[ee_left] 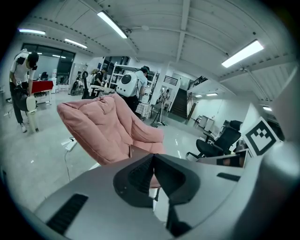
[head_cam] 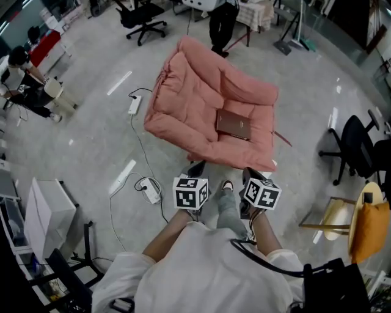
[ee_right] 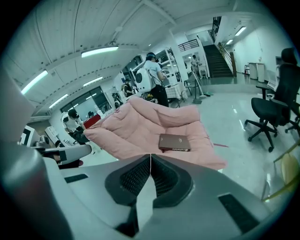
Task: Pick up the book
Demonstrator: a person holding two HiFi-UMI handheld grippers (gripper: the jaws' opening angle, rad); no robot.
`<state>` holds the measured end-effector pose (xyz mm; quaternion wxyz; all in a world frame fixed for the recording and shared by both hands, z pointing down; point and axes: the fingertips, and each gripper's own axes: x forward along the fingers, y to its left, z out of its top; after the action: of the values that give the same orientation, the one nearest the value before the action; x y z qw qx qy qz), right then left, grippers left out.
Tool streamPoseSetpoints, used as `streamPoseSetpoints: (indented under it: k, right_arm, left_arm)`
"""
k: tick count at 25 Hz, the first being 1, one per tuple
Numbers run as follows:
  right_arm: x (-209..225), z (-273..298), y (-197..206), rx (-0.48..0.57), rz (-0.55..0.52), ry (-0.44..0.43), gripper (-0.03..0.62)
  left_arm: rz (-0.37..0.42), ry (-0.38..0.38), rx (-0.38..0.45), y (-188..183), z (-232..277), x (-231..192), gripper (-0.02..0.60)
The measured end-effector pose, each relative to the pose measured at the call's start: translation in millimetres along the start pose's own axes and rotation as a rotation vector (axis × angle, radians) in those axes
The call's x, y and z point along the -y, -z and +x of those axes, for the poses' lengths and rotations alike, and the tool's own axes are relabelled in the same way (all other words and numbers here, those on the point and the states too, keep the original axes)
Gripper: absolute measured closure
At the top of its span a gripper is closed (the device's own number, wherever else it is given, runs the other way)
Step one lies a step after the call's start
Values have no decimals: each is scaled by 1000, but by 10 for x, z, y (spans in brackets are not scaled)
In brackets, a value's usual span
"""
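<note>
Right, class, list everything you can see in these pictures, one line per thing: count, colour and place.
book: one, dark brown, lying flat on the lounge chair's seat
lounge chair: one, pink, padded, on the floor ahead of the person
power strips: two, white, on the floor left of the lounge chair
office chairs: two, black, one at the top, one far right
yellow-covered chair: one, lower right
white box: one, lower left
bystanders: two, one behind the lounge chair, one far left
left gripper: grey, jaws together, empty
right gripper: grey, jaws together, empty, pointing toward the book
</note>
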<state>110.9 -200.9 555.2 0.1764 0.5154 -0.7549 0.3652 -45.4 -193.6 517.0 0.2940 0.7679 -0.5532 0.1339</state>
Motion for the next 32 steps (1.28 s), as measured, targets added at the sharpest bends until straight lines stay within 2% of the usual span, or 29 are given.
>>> streamPoseSetpoints:
  k: [26, 32]
  right_arm:
    - [902, 1117, -1389, -121, -55, -48, 563]
    - [957, 1352, -1596, -130, -71, -97, 563]
  left_arm:
    - [-82, -96, -45, -877, 1616, 20, 572]
    - [-76, -138, -64, -961, 1842, -13, 572]
